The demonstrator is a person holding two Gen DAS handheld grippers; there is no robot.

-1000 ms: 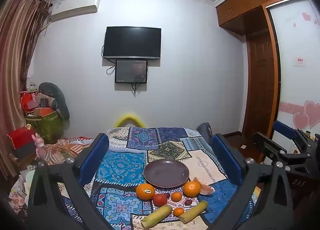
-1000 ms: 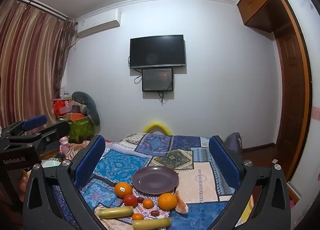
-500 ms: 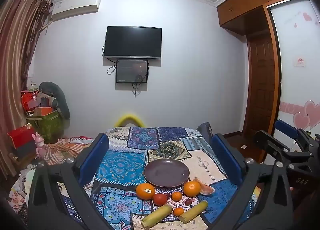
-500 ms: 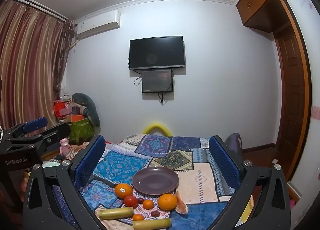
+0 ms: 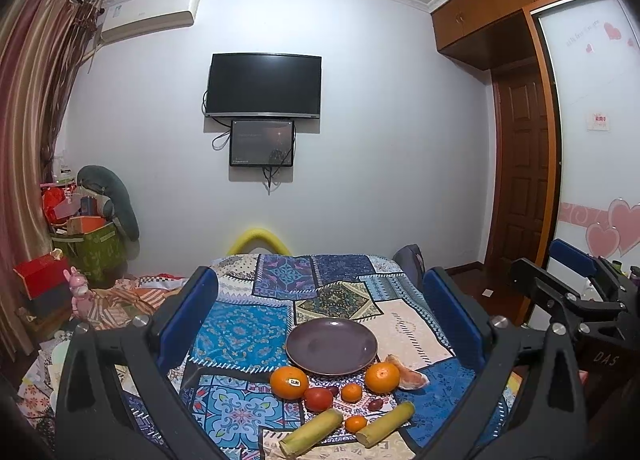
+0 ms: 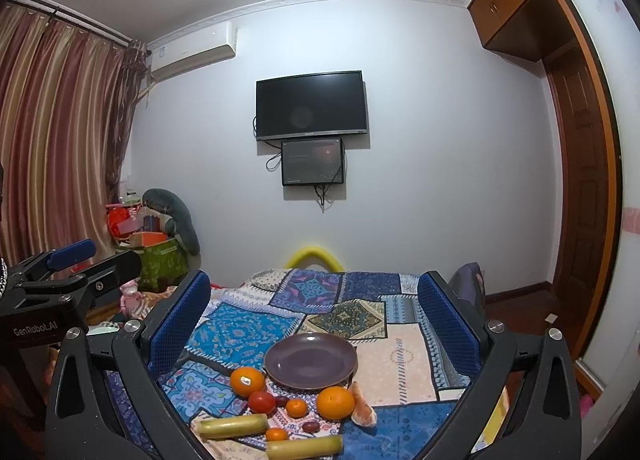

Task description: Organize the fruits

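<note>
Fruit waiting, both fingers wide and empty.
Stickered orange [image 5: 289, 382], lower centre beside the plate [image 5: 331, 346], looks firm and round; I'd grip across its middle.

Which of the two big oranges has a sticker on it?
The left orange, beside the red tomato; the right orange shows none.

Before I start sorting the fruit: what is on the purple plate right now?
Nothing shows on the purple plate; its whole dish is bare in both views. The oranges lie beside it on the patchwork cloth.
</note>
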